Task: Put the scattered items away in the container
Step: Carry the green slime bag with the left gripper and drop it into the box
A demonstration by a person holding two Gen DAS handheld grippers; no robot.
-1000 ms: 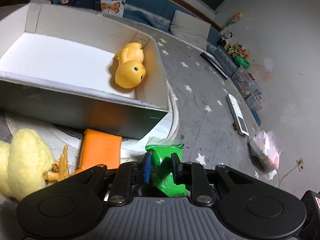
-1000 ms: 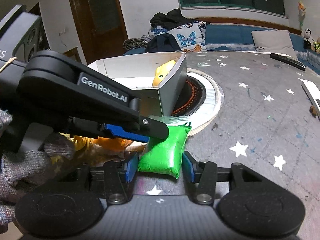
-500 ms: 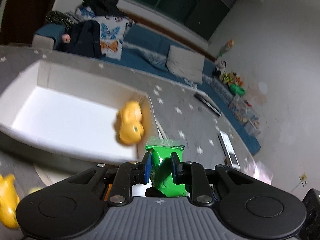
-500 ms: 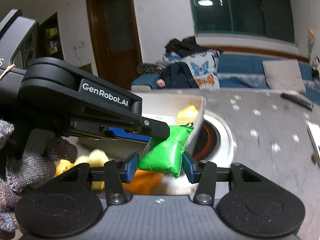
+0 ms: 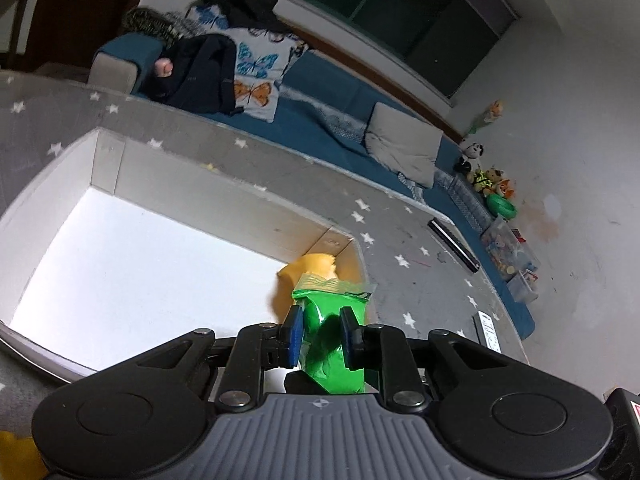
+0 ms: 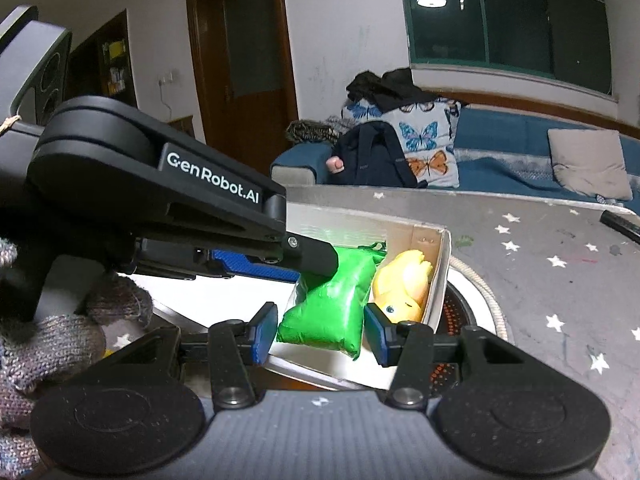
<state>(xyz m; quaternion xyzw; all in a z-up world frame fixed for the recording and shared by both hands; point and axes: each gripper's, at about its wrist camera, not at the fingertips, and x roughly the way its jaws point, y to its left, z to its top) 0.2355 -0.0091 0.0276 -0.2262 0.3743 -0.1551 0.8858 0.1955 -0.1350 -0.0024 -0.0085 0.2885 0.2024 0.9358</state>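
A grey, star-patterned mat point(image 5: 404, 216) covers the floor beyond both pairs of jaws. An open white box point(image 5: 120, 272) rests on it ahead and left of the left jaws, with a round orange-dotted disc point(image 6: 460, 320) showing under its corner, right of the right jaws. Farther right lie a black remote point(image 5: 452, 244) and a white remote point(image 5: 490, 330), well apart from the box.

Green pouch point(image 5: 336, 340) hides most of blurred yellow toy point(image 5: 308, 276); left gripper point(image 6: 316, 264) covers the pouch's far end.
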